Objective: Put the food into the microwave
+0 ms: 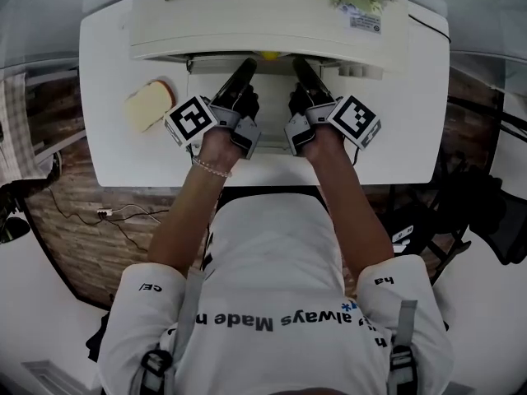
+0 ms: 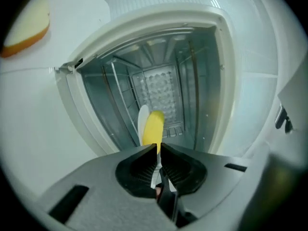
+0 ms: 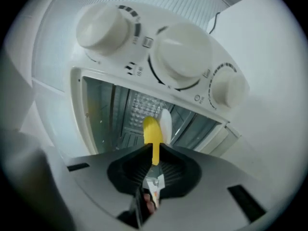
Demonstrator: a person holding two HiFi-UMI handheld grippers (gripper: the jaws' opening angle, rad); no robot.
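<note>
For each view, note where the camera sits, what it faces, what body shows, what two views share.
Head view: on the head, facing down at the microwave; arms, torso, left tool, right tool.
Left gripper view: on the left tool, facing the open cavity; its jaws.
Right gripper view: on the right tool, facing cavity and dials; its jaws.
Shared: the yellow item.

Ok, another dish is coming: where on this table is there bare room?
The widest bare patch of table lies right of the right gripper, out to the table's edge. A narrower strip runs along the near edge, in front of the bread. The middle is crowded: the left gripper and the right one pinch the yellow item at the microwave mouth.
</note>
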